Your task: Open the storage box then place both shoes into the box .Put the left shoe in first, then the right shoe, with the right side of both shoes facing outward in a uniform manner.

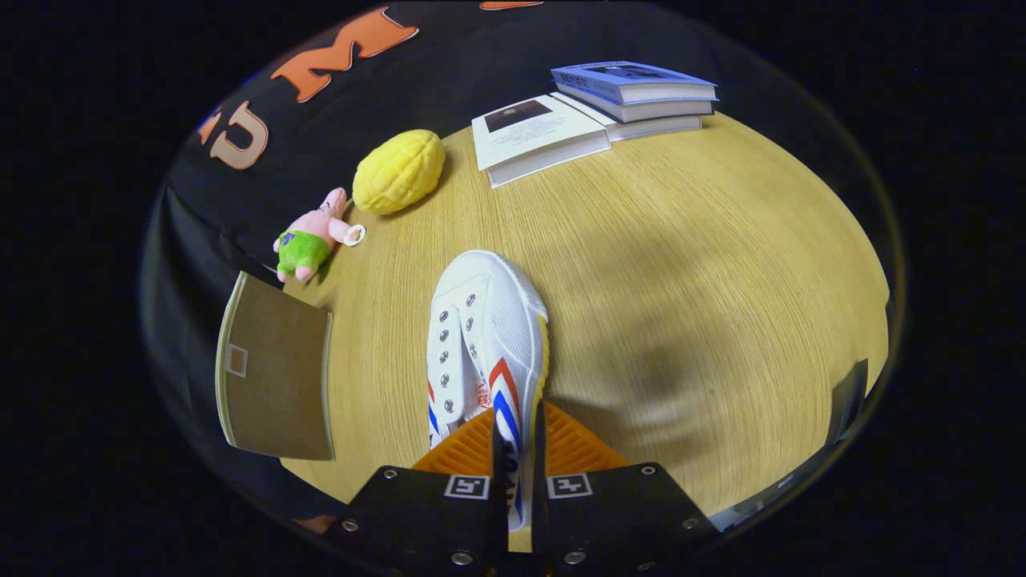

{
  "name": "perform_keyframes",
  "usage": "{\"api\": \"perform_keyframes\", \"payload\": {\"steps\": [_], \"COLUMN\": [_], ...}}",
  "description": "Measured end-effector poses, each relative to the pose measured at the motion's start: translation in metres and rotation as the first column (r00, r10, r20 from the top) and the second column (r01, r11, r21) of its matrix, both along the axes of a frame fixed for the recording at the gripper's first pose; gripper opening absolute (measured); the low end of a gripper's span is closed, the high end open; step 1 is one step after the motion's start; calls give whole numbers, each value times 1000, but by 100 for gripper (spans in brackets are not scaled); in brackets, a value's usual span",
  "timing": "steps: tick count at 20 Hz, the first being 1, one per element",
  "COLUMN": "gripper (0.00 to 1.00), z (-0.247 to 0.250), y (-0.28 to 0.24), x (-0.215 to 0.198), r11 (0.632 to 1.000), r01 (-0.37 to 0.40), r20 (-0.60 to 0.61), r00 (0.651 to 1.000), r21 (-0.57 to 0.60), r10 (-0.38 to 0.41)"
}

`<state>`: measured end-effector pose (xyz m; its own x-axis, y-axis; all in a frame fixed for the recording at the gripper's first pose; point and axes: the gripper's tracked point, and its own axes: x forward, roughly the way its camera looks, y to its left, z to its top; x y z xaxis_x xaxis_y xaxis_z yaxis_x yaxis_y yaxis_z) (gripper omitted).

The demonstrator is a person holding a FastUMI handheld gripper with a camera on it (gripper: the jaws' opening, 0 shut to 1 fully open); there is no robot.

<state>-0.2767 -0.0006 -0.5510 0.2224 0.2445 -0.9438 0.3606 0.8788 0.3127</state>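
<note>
A: Where is the shoe (481, 336)?
B: On the table (681, 264), its side wall pinched by the gripper (517, 437); both fingers press it.
A: Pointing?
B: Toe straight ahead, lengthwise along the fingers, toward the books (593, 116).

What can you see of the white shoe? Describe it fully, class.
The shoe is white canvas-like fabric with metal eyelets, no laces visible, and red and blue stripes on its side. Its toe points away from the gripper, toward the books. It sits over the wooden table; whether it rests there or is lifted is unclear. Both fingers press its side wall near the heel.
</note>
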Motion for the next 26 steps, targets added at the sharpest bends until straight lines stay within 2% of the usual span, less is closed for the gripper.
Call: {"api": "perform_keyframes", "payload": {"steps": [4, 11, 18, 21, 26], "gripper": [11, 10, 10, 10, 10], "z": [21, 69, 130, 145, 158], "y": [22, 63, 129, 165, 242], "x": [17, 51, 98, 113, 123], "r11": [997, 992, 986, 981, 956], "r01": [42, 44, -55, -103, -175], "r20": [32, 97, 181, 199, 208], "r00": [999, 994, 983, 978, 970], "r21": [60, 120, 157, 162, 235], "r10": [-44, -56, 26, 69, 126]}}
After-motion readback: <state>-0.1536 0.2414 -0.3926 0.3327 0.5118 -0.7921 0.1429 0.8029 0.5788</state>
